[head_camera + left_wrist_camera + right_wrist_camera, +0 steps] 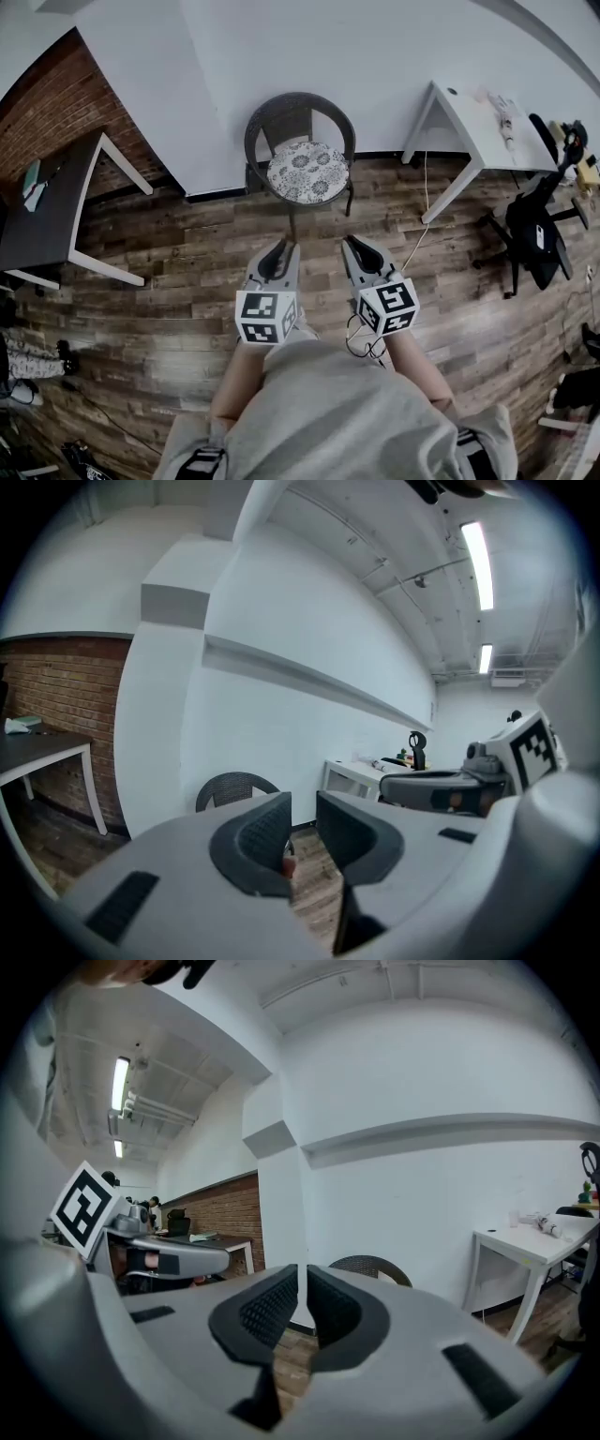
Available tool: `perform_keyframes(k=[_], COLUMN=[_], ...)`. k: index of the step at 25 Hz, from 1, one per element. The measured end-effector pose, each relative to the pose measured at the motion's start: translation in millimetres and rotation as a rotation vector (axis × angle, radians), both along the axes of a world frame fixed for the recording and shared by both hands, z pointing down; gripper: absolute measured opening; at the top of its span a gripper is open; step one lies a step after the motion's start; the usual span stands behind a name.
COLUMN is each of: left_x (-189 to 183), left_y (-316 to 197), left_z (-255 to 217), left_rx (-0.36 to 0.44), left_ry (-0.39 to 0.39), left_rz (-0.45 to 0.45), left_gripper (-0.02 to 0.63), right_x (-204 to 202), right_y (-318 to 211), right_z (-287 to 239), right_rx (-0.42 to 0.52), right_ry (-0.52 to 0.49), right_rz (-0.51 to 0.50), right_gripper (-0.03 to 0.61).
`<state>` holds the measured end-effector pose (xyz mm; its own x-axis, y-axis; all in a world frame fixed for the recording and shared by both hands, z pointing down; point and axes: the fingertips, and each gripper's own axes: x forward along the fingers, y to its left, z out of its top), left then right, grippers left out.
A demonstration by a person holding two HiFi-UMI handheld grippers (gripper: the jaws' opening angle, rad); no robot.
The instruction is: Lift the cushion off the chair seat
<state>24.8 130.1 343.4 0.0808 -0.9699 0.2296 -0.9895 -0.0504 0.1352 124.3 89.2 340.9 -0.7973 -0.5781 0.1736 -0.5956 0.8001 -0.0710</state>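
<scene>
**Item: cushion (307, 172).** Round, floral print. It lies flat on the seat of the wicker chair (298, 101), against the white wall.

**Left gripper (278, 251).** Jaws apart with a clear gap and nothing between them. It is held over the wood floor (187, 244), well short of the chair.

**Right gripper (359, 248).** Jaws parted by only a narrow slit, empty. It is level with the left gripper and also short of the chair.

**Progress.** Nothing is done yet and the cushion is untouched. The approach, the grip on the cushion edge and the lift all appear to remain.
</scene>
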Motion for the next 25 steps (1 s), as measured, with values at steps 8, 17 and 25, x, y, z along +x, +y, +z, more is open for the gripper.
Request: perform_keyframes(k=[8,17,25], left_x=[-61.7,-123.2,-161.7], left_y=[-71.9,-142.0,-184.0], left_z=[-3.4,6.5,24.9], left_rx=[0.0,0.003,-0.017], left_ry=[0.004,0.007,0.031], left_rz=[0.03,0.061,0.064], left_gripper=[0.115,0.155,0.172], right_x=[-56.5,-109.1,-144.6], right_y=[-76.4,-149.8,-190.8], right_z=[2.5,13.6,26.8], right_rx=[-0.027,-0.039,-0.052], right_ry=[0.015,0.029,0.051], right_rz=[0.036,0.073,0.087], right_gripper=[0.08,0.138,0.179])
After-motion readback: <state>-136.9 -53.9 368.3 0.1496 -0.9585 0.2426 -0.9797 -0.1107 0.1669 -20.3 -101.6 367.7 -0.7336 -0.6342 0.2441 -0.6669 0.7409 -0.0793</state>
